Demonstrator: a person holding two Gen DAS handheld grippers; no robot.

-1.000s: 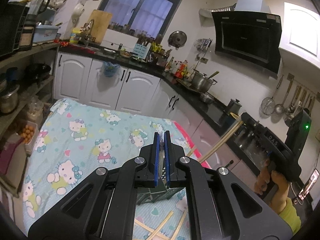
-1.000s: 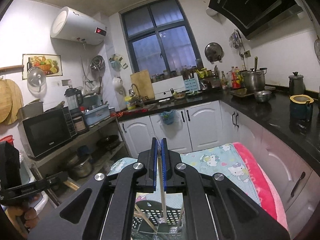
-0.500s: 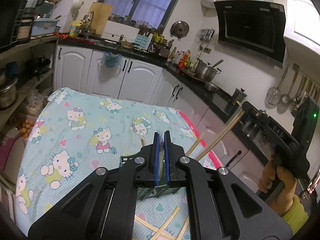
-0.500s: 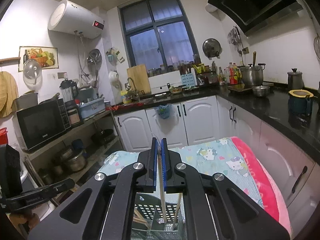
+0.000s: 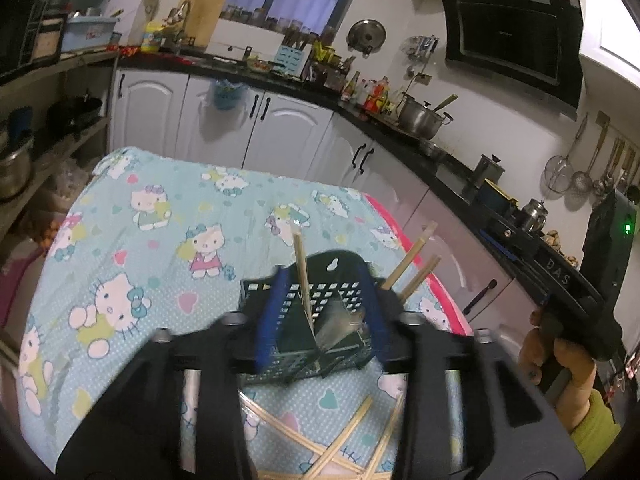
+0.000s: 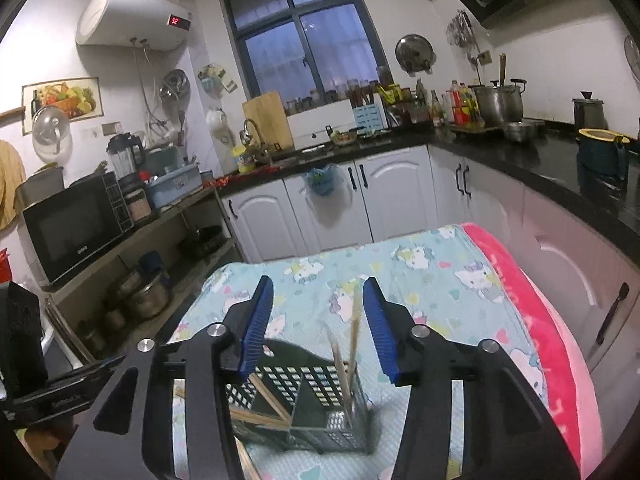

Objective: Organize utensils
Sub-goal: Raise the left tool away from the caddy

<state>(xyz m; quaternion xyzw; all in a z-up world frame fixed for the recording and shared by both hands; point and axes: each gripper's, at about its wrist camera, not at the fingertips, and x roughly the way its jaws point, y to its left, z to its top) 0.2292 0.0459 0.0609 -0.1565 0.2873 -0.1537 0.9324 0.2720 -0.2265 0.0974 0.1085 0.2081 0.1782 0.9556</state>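
Wooden chopsticks and one dark perforated basket [image 5: 320, 296] are what count here, and the basket serves as the landmark. It stands on a worktop under a pale blue cartoon-cat cloth [image 5: 168, 240] with a pink edge.

From the left wrist view, three chopsticks rise out of the basket: one chopstick [image 5: 301, 268] nearly upright in its left part, and two leaning chopsticks [image 5: 412, 264] tilted out over its right rim. On the cloth just in front of the basket lie loose chopsticks [image 5: 352, 436], crossing one another; at least four show, the rest hidden by the gripper body.

The left hand-held gripper [image 5: 320, 312] hangs right over the basket, its blue pads blurred and spreading apart; the upright chopstick stands in the gap between them, touched by neither pad, so it is released. To the right of the basket a hand [image 5: 560, 352] with a yellow-green sleeve holds the other tool.

From the right wrist view, the right hand-held gripper [image 6: 318, 328] is likewise above the basket [image 6: 304, 396], its jaws opening. Two upright chopsticks [image 6: 352, 336] stand in the basket's right compartment between the pads, clear of both. In the left compartment, slanted chopsticks [image 6: 264, 408] lean low; I make out two, perhaps more.
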